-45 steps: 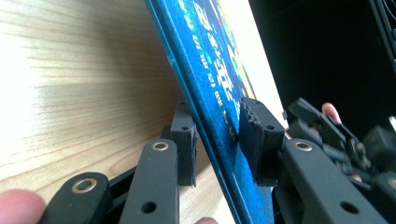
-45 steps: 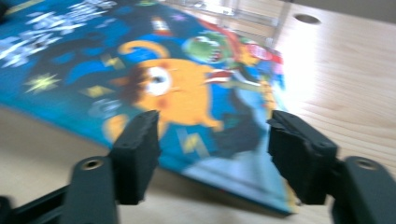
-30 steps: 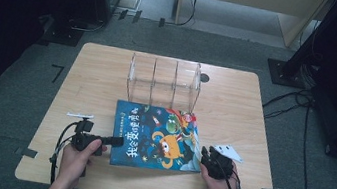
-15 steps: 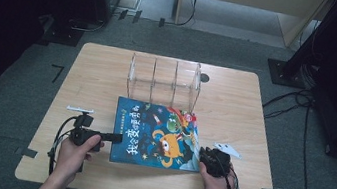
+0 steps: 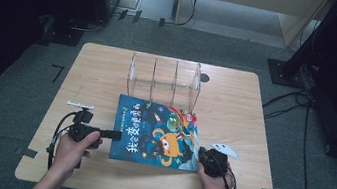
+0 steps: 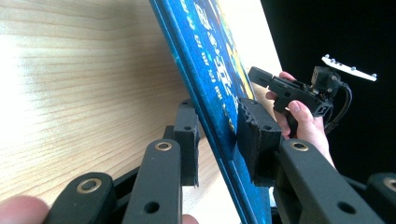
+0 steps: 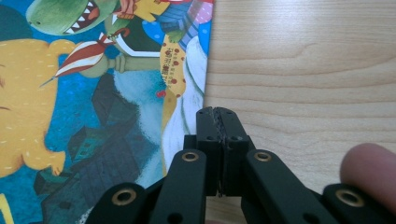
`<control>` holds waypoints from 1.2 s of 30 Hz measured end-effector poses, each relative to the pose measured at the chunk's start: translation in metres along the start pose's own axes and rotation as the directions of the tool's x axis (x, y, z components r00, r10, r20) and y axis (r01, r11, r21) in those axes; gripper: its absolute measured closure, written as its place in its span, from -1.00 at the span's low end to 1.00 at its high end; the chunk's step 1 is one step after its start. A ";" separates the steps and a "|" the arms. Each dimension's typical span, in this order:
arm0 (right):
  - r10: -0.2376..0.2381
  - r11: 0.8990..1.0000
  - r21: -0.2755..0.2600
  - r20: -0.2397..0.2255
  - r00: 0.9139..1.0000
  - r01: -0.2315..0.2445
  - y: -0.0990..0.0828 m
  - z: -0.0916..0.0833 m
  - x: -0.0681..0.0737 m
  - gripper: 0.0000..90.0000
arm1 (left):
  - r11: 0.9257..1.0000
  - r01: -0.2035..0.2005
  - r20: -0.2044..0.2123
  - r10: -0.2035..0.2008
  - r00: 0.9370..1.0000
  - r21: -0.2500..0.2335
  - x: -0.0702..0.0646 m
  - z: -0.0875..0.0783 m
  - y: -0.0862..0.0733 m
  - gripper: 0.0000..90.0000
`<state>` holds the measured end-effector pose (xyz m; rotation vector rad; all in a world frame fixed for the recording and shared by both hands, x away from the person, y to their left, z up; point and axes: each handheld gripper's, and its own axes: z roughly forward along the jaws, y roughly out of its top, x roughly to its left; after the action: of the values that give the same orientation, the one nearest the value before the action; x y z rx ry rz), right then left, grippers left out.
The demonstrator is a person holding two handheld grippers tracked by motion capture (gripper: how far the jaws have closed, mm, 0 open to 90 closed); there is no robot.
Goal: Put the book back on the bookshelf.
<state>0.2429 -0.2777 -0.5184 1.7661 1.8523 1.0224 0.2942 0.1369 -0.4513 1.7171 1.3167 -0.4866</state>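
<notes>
a blue picture book with a cartoon monster cover [image 5: 158, 133] is seen lying flat on a light wooden table [image 5: 236, 99], just in front of a clear acrylic divider rack [image 5: 164, 78]. its title side is pointed away from the rack, and its long axis is set across the rack's front. grey carpet and dark stands are seen behind the rack. the book's left edge is clamped by the left gripper [image 6: 219, 135]. the right gripper [image 7: 218, 122], its jaws just closed on nothing, is held beside the book's right edge.
</notes>
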 end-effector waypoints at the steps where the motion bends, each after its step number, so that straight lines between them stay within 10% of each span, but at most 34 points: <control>1: -0.001 1.000 0.000 -0.002 1.000 0.001 0.000 0.000 0.000 1.00 | 1.000 -0.004 0.001 0.004 1.000 -0.001 -0.001 -0.001 0.001 0.58; 17: -0.028 0.999 0.028 -0.099 0.995 0.031 -0.005 -0.002 0.010 0.99 | 0.997 -0.019 0.026 0.017 1.000 0.074 -0.021 -0.005 0.017 0.60; 23: -0.021 0.999 0.035 -0.158 0.987 0.027 -0.003 -0.002 0.007 0.66 | 0.993 0.018 0.030 -0.021 0.999 0.117 -0.026 -0.013 0.032 0.68; 31: -0.038 0.999 -0.022 -0.048 0.998 0.037 0.003 -0.012 -0.013 -0.01 | 0.987 0.024 0.007 -0.025 1.000 0.159 -0.034 -0.015 0.048 0.71; 36: -0.081 0.997 -0.012 0.051 0.995 0.082 0.006 -0.015 -0.035 -0.09 | 0.983 0.016 -0.036 -0.010 0.999 0.185 -0.046 -0.019 0.059 0.72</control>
<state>0.2410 -0.3154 -0.5109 1.6785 1.8649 0.9495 0.3279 0.1245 -0.3829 1.8776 1.3427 -0.6057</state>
